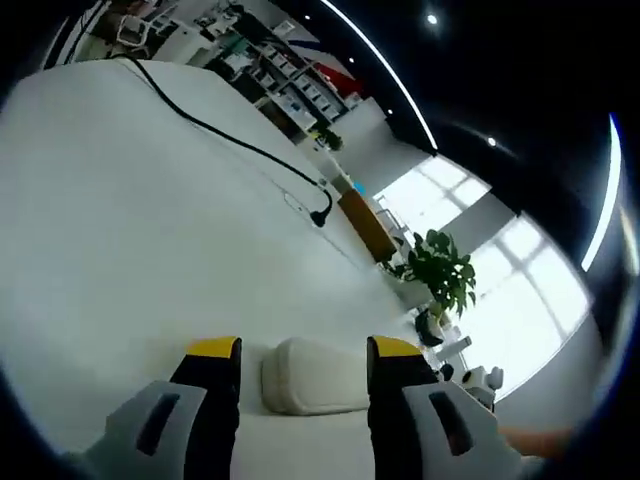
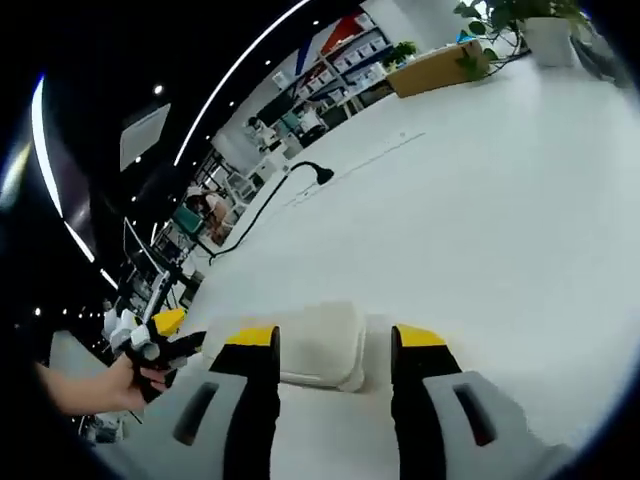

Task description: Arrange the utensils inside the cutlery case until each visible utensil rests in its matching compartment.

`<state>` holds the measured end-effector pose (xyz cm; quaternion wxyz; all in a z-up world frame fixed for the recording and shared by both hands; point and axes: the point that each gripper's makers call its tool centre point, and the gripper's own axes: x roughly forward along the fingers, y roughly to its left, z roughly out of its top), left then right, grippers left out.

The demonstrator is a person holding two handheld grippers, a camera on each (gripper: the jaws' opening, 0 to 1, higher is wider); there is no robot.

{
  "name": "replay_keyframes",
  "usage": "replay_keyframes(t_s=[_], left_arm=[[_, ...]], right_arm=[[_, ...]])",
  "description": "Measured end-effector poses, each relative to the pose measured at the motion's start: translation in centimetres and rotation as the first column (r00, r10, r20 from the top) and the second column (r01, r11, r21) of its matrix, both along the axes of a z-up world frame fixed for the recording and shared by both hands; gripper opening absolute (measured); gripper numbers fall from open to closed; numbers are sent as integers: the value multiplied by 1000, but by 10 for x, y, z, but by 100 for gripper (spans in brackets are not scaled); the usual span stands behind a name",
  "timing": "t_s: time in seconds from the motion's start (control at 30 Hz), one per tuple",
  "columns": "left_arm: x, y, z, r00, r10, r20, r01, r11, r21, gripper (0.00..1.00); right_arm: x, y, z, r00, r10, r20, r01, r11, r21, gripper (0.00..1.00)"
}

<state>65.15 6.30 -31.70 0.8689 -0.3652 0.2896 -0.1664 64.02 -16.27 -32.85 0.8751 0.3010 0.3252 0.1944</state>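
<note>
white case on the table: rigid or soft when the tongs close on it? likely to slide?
The cutlery case looks moulded, with rounded corners and a smooth shell, so probably stiff rather than floppy. It lies flat and low on the glossy white table, so tipping seems unlikely, but it may skid if pushed. Weight can't be judged; its contents are hidden.

I see the cutlery case (image 1: 312, 376) lying on the counter (image 1: 150, 230) just ahead between my left gripper's (image 1: 303, 362) jaws, a cable (image 1: 235, 142) lying well beyond it.

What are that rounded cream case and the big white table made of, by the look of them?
The cream case looks like matte moulded plastic: soft rounded corners, even colour, no shine. The white table seems a smooth laminate or painted board, faintly glossy; its core cannot be told.
</note>
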Motion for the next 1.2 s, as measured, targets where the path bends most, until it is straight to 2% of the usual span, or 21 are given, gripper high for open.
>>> replay_keyframes(t_s=[0.03,0.07,0.13,0.27,0.37,0.43,0.57,0.67,0.73,0.77,0.8,0.83,0.87,0.9,0.93,1.0,1.07,1.13,1.2], left_arm=[[0,0,0,1000,3,2,-3,1000,-5,44],[1,-1,2,1000,10,21,-10,1000,-17,41],[2,-3,0,1000,14,19,-14,1000,-18,39],[4,-5,-1,999,36,37,-34,999,-34,39],[1,-10,-6,1000,26,17,-25,998,-50,38],[0,-12,-7,999,24,26,-23,998,-51,41],[-4,-14,-12,1000,2,25,-1,1000,-29,40],[-5,-10,-14,999,28,18,-27,998,-65,38],[-5,-8,-15,999,32,17,-31,997,-64,35],[-6,-9,-16,1000,14,24,-13,999,-52,32],[-6,-8,-18,999,17,29,-16,999,-33,29],[-9,-3,-25,1000,-6,22,6,999,36,25],[-7,-7,-19,1000,2,27,-1,1000,-19,25],[-7,-6,-21,1000,7,15,-7,1000,-26,25],[-8,-5,-20,1000,-2,18,3,1000,-19,25],[-8,-5,-20,1000,-9,16,9,1000,-20,25],[-8,-4,-21,1000,-13,17,14,1000,-15,24],[-8,-3,-21,1000,2,13,-2,1000,-15,23],[-8,-2,-20,1000,7,19,-6,1000,-21,22]], right_arm=[[1,-2,4,1000,-19,24,18,1000,20,36],[1,-5,4,999,-35,22,35,999,24,32],[0,-5,3,999,-41,12,40,998,51,26],[-2,0,-2,1000,-20,7,20,1000,21,20],[-2,1,-3,1000,-28,8,27,999,28,22],[2,4,3,998,-57,23,55,995,82,26],[2,3,-3,998,-44,34,44,999,15,22],[0,4,-5,999,-39,10,38,998,41,18],[-2,6,-5,1000,-25,16,24,999,21,19],[-3,5,-7,999,-17,27,17,1000,-8,18],[-3,5,-6,999,-22,30,23,1000,-6,18],[-2,6,-5,999,-17,37,17,1000,-14,18],[-3,5,-5,999,-13,39,13,1000,-21,18],[-3,6,-5,999,-12,43,14,1000,-28,18],[-4,6,-4,999,-12,51,15,999,-45,18],[-2,5,-1,993,51,107,-34,987,-155,17],[-2,7,0,991,76,110,-53,979,-195,17],[-2,8,-1,995,54,78,-41,987,-158,16],[-2,5,-2,996,52,72,-41,989,-141,15]])
